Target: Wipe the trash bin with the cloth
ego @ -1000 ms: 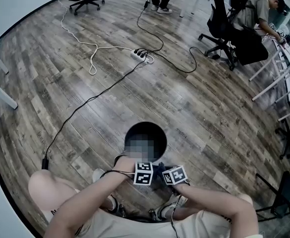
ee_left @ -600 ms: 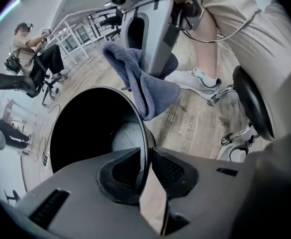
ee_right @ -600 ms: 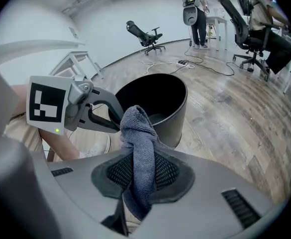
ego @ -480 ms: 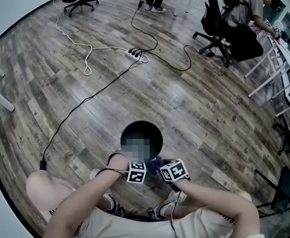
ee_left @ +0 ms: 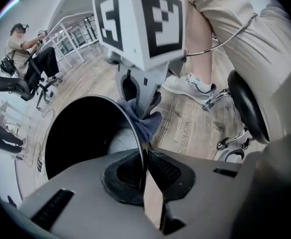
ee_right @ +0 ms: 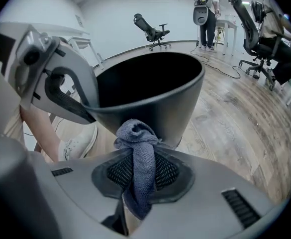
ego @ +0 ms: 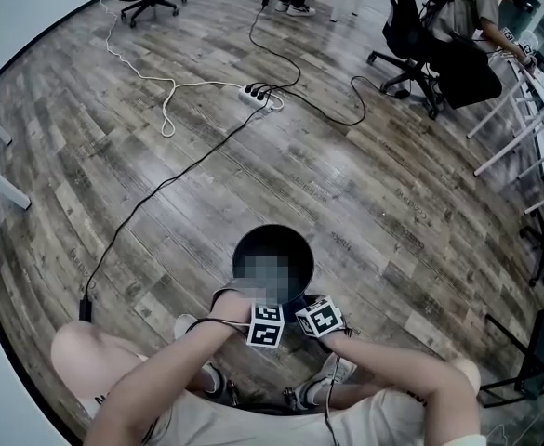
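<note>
— What was biggest down there?
— The floor [ego: 392,203], then the bin [ego: 301,247] standing on it, close in front of the person.
— Which way did the bin point?
— Mouth up, long axis vertical, with the wall tapering to a narrower base. It was upright as far as I could judge.
— And the left gripper [ee_left: 145,169]?
— Its jaws had just been closing. The bin's thin rim sat between the pads, one pad inside and one outside. It was clamped on the rim, I'd say to keep a light bin from sliding or tipping while its wall got rubbed.
— The right gripper [ee_right: 138,176]?
— It was pinched tight on the cloth [ee_right: 135,148], at the near side of the bin beside the left gripper.
— How did the cloth lie?
— Its long axis ran along the jaws as a strip between the pads. A bunched knob stuck out past the tips toward the bin's outer wall, just below the rim. It looked to be touching the wall, though I couldn't be sure. Held so, the wad served as the wiping face and kept the hard tips off the wall.
</note>
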### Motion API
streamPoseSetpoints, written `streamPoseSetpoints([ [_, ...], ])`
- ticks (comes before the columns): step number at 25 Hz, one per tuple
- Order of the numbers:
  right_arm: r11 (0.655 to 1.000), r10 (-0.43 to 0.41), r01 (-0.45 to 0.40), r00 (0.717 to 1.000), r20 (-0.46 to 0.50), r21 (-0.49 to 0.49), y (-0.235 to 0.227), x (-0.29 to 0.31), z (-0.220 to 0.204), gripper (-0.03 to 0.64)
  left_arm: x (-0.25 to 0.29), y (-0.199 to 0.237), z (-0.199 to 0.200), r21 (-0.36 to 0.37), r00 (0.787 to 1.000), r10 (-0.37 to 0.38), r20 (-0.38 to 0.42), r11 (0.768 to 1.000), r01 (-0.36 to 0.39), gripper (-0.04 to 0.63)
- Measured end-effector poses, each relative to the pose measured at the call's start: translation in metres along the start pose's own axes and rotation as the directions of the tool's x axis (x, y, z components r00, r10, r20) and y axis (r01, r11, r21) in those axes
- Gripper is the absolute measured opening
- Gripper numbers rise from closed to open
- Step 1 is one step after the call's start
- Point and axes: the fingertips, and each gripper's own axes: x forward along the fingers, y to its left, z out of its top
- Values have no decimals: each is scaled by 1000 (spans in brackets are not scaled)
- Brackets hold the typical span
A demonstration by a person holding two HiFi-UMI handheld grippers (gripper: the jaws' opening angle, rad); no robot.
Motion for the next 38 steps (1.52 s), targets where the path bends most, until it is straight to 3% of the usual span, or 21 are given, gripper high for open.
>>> streamPoseSetpoints([
  [14, 988, -135, 130, 989, -58, -89, -52, 109, -50, 81, 2, 3, 6, -110, 1000, -26, -5, 994, 25, 26],
  [16, 987, -149, 145, 987, -57, -71, -58, 121, -57, 81, 3, 3, 7, -127, 1000, -25, -6, 992, 24, 26],
  [19, 987, -154, 155, 987, -43, 32, -70, 127, -66, 81, 4, 6, 10, -130, 1000, 6, -5, 992, -7, 26],
  [22, 996, -63, 66, 997, -51, 60, -66, 128, -62, 81, 2, 9, 9, -146, 1000, 29, 11, 989, -28, 28],
  [24, 999, -12, 17, 995, -102, 44, -60, 119, -63, 81, 0, 8, 13, -184, 998, 12, 54, 983, -2, 41],
  [25, 999, -7, 13, 992, -127, 45, -58, 109, -65, 81, -2, 7, 15, -197, 998, -5, 69, 980, 19, 130],
  [28, 999, 10, -3, 986, -166, 44, -47, 81, -71, 81, -7, 5, 8, -175, 998, -41, 48, 983, 48, 201],
  [34, 996, 57, -46, 987, -148, 74, -13, 19, -62, 81, -8, 4, -27, -101, 996, -63, -60, 993, 56, 199],
  [38, 997, 57, -55, 997, -51, 45, 3, -23, -21, 81, -4, 9, -35, -67, 996, -28, -86, 998, 22, 112],
])
